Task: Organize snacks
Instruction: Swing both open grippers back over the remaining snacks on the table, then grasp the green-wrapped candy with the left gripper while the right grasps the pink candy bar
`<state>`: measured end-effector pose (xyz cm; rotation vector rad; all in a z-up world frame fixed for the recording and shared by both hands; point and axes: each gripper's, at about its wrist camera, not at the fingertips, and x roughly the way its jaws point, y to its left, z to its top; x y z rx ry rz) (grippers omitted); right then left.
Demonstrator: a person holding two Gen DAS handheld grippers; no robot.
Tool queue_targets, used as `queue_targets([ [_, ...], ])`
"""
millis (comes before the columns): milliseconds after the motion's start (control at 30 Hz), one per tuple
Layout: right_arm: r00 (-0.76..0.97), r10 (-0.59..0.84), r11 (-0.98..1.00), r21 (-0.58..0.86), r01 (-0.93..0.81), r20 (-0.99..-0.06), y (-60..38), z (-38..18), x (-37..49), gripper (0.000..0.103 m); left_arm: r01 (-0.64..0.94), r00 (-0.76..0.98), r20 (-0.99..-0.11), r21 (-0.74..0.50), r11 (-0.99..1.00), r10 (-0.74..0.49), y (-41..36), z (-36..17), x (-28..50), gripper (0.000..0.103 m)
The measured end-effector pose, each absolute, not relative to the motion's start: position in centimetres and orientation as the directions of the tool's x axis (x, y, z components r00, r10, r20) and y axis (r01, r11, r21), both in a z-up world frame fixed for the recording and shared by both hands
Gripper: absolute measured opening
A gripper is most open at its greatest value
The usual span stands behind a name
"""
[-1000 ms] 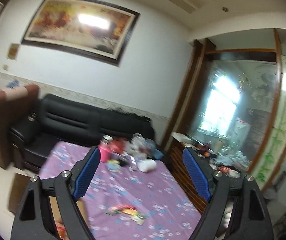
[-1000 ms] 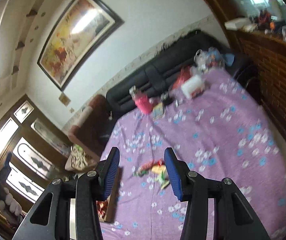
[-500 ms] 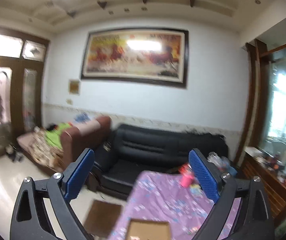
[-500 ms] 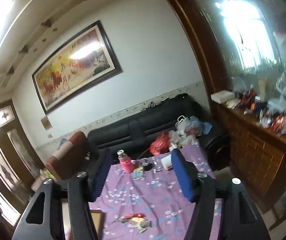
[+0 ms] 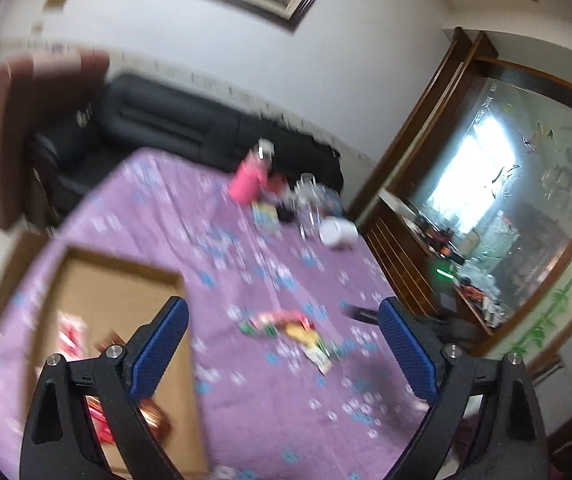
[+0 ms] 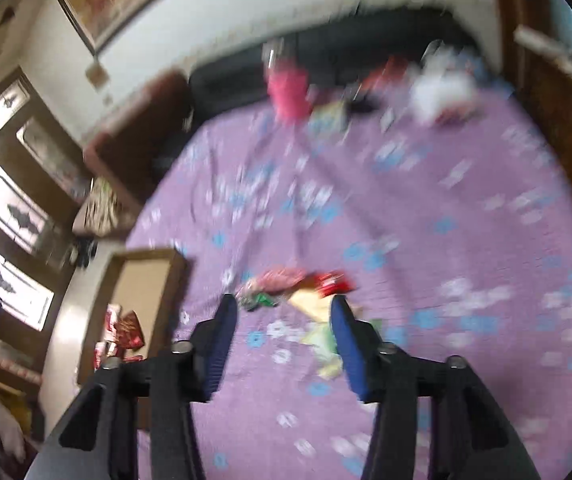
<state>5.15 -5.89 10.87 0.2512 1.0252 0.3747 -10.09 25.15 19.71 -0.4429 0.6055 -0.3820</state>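
A small pile of snack packets in red, yellow and green lies on the purple flowered tablecloth; it also shows in the right wrist view. An open cardboard box with red snack packets inside sits at the table's left; it shows in the right wrist view too. My left gripper is open and empty, above the table, the pile between its fingers in view. My right gripper is open and empty just above the pile. Both views are blurred.
At the table's far end stand a pink bottle, a white container, plastic bags and small items. A black sofa lies behind the table. A wooden cabinet runs along the right side.
Both grippers have tilted down from the wall and sofa toward the table. The snack pile and the box now sit close below them. Both stay open.
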Motion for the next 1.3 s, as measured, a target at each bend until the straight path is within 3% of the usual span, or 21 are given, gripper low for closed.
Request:
queue_targets([
  [267, 0.39, 0.333, 0.94, 0.268, -0.213, -0.858, 1.4, 3.8, 14.1, 0.044, 0.166, 0.733, -0.527, -0.476, 0.864, -0.431, 24.7, 14.3, -8.3, 0.096],
  [433, 0.237, 0.415, 0.891, 0.341, -0.3, -0.878, 2.1, 1.8, 12.7, 0.044, 0.133, 0.735, -0.537, -0.484, 0.865, -0.413, 26.3, 13.4, -7.6, 0.096],
  [533, 0.115, 0.532, 0.797, 0.451, -0.402, -0.839, 1.5, 2.6, 8.4, 0.044, 0.124, 0.743, -0.532, -0.487, 0.864, -0.407, 26.8, 13.3, -7.7, 0.096],
  [733, 0.272, 0.506, 0.836, 0.387, -0.389, -0.819, -2.9, 4.7, 4.5, 0.044, 0.114, 0.738, -0.536, -0.499, 0.859, -0.41, 26.0, 12.7, -8.3, 0.096],
  [867, 0.274, 0.505, 0.82, 0.356, -0.448, -0.818, -2.8, 4.2, 2.5, 0.045, 0.111, 0.725, -0.557, -0.486, 0.867, -0.405, 24.9, 12.0, -9.1, 0.096],
  [1000, 0.313, 0.459, 0.8, 0.233, -0.553, -0.832, -0.6, 3.4, 1.5, 0.058, 0.114, 0.698, -0.599, -0.449, 0.886, -0.393, 23.5, 11.3, -9.1, 0.096],
  [1200, 0.333, 0.4, 0.761, 0.107, -0.64, -0.854, 1.9, 1.2, 0.7, 0.058, 0.149, 0.651, -0.656, -0.382, 0.912, -0.381, 21.0, 10.3, -7.6, 0.096],
  [1267, 0.344, 0.396, 0.763, 0.097, -0.639, -0.851, 1.9, 1.2, 0.7, 0.043, 0.186, 0.634, -0.677, -0.336, 0.923, -0.374, 19.5, 9.8, -6.7, 0.096],
  [1300, 0.342, 0.398, 0.77, 0.107, -0.629, -0.851, 1.6, 1.3, 0.7, 0.028, 0.201, 0.624, -0.688, -0.316, 0.927, -0.37, 18.9, 9.5, -6.3, 0.096],
])
